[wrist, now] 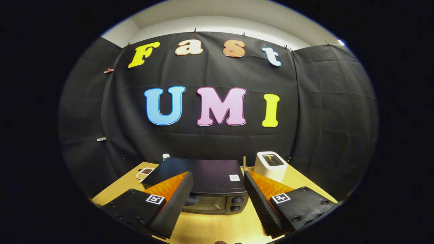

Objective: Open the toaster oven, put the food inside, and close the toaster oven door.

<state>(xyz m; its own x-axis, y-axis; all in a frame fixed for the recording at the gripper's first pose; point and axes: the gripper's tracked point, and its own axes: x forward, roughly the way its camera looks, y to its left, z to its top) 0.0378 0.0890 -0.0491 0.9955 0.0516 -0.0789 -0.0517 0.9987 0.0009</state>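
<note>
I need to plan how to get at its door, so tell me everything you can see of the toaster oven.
The toaster oven is a dark, boxy appliance with a flat matte top carrying a small white square sticker near its right front corner. Its front shows a glass door, apparently shut, and two round knobs stacked to the door's right. It stands upright on the wooden table, just ahead of the tool, whose fingers are spread open and touch nothing. A white toaster stands behind its right corner.

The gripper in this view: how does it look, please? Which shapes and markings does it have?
The gripper has two wedge-shaped fingers with ribbed inner faces. Each sits on a dark block fixed with screws, and each block carries a small square black-and-white marker. The fingers stand open.
</note>
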